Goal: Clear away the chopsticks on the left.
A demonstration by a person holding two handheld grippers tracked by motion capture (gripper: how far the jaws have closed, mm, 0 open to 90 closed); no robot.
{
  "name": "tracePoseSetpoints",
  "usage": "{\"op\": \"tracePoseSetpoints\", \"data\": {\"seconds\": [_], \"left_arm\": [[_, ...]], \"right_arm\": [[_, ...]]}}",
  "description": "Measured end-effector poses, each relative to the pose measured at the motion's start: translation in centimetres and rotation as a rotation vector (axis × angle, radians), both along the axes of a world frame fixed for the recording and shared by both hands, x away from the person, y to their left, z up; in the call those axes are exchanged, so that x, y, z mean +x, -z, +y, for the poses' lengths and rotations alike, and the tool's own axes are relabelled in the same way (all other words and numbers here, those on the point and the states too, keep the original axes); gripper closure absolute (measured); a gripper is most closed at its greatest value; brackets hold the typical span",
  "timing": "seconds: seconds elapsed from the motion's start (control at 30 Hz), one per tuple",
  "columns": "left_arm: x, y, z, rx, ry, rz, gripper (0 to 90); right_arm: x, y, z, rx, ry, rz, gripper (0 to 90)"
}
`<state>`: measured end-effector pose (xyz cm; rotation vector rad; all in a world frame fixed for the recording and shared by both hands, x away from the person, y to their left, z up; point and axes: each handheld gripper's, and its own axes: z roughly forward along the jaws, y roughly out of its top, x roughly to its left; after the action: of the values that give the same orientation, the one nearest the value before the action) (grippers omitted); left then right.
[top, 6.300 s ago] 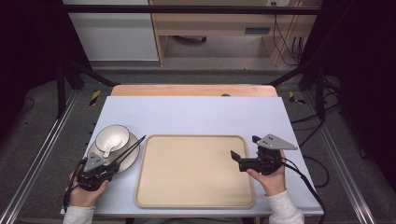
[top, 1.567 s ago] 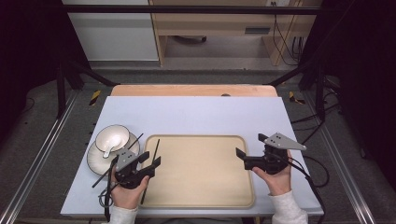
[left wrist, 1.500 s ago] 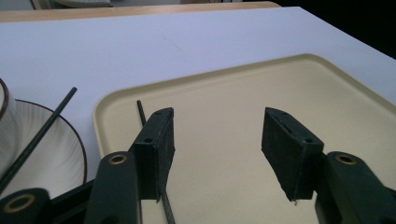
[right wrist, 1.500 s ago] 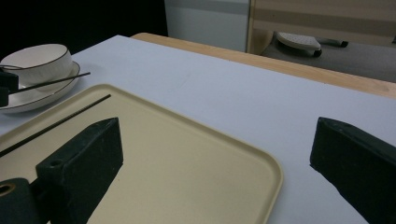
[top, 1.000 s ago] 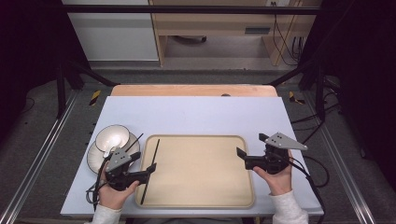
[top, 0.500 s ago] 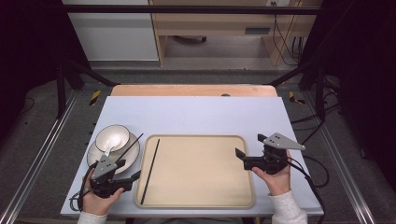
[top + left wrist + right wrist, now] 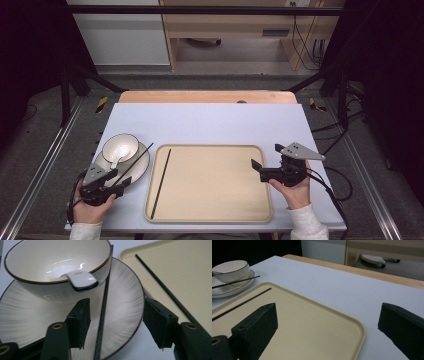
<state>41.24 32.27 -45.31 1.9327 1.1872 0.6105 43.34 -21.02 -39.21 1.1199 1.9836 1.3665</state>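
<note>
A white bowl (image 7: 120, 146) with a white spoon (image 7: 80, 280) in it stands on a ribbed white plate (image 7: 140, 172) at the table's left. One black chopstick (image 7: 103, 302) lies across the plate against the bowl. My left gripper (image 7: 118, 320) straddles it. Its jaws have just been closing, with the stick between them, and the pads stand clear of it. In the high view the left gripper (image 7: 120, 181) sits at the plate's near edge. A second chopstick (image 7: 161, 182) lies along the left side of the beige tray (image 7: 210, 180). My right gripper (image 7: 257, 170) hovers open over the tray's right edge with nothing between its fingers.
The tray takes up the middle front of the pale table (image 7: 210, 125). A wooden strip (image 7: 207, 96) runs along the table's back edge. Metal frame rails flank both sides, and a cable (image 7: 332, 195) trails from the right gripper.
My left hand has moved left from the tray's left edge to the plate, and its jaws now straddle the chopstick there. The right hand has stayed put.
</note>
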Motion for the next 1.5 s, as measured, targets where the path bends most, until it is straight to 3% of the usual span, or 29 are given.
{"op": "tracePoseSetpoints", "data": {"seconds": [0.2,0.53,0.63,1.07,1.5], "left_arm": [[0.9,0.5,0.2,0.004,-0.003,0.017,50.6],[1.8,0.8,-0.1,0.082,0.011,0.047,68.8],[1.8,0.9,-0.2,0.079,0.003,0.054,72.2],[1.7,1.0,-0.5,0.097,0.011,0.077,84.1],[1.2,0.5,-1.4,0.104,0.022,0.059,85.2]], "right_arm": [[0.1,0.1,0.1,-0.005,0.001,0.002,2.8],[0.1,0.2,0.1,-0.009,0.0,0.006,2.8],[0.2,0.2,0.2,-0.011,-0.001,0.005,2.8],[0.2,0.2,0.2,-0.009,-0.001,0.006,2.8],[0.1,0.2,0.1,-0.009,-0.004,0.007,2.8]]}}
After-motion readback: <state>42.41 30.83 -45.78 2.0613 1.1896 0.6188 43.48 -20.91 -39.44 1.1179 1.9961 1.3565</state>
